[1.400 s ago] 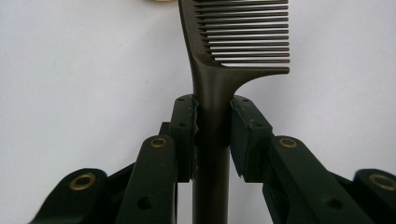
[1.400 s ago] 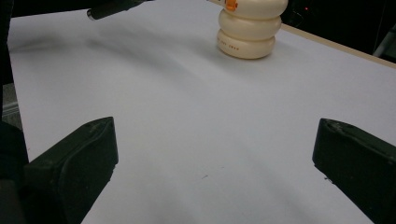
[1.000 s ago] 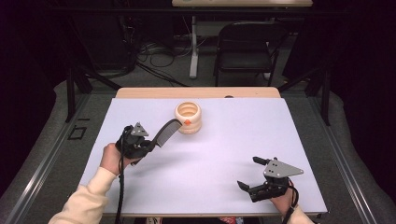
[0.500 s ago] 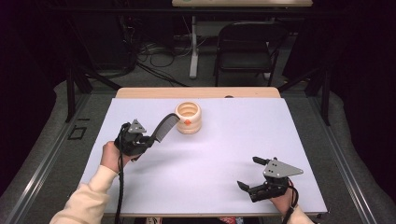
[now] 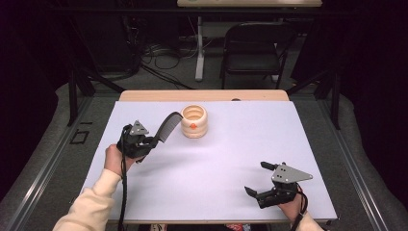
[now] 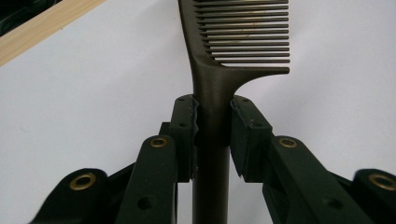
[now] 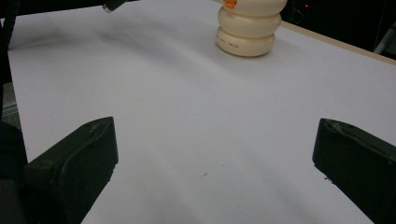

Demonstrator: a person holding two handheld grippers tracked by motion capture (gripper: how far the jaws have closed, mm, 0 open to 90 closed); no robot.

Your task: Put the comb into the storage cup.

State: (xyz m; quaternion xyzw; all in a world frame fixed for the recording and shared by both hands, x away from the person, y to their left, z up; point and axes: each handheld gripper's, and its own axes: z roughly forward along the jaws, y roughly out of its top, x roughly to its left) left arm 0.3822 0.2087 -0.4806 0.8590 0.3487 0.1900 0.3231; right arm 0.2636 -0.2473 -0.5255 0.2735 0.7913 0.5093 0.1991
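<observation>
in the high view the left gripper (image 5: 153, 141) sits left of centre in the frame, raised a little above the white surface (image 5: 231, 159), with the person's left hand (image 5: 115, 161) behind it and a cream sleeve (image 5: 89, 204) running down to the bottom edge. its fingers (image 6: 187, 126) are clamped on the handle of a dark comb (image 5: 168, 126), one pad on each side of the stem. the comb rises up and to the right from the grip, its toothed end tilted toward a cream ribbed pot (image 5: 194, 121) with an orange mark on its side. the comb's tip is just beside the pot's left rim; whether they touch cannot be told. in the left gripper view the comb (image 6: 224, 70) runs straight up the middle of the frame, teeth pointing to the right, with the white surface behind it and a strip of wooden edge (image 6: 42, 28) in the upper left corner.

the right gripper (image 5: 262, 183) is in the lower right of the high view, low over the surface, well apart from the comb and pot. its fingers (image 7: 79, 163) stand wide with nothing between them. in the right gripper view the ribbed pot (image 7: 247, 30) stands at the upper centre of the frame.
</observation>
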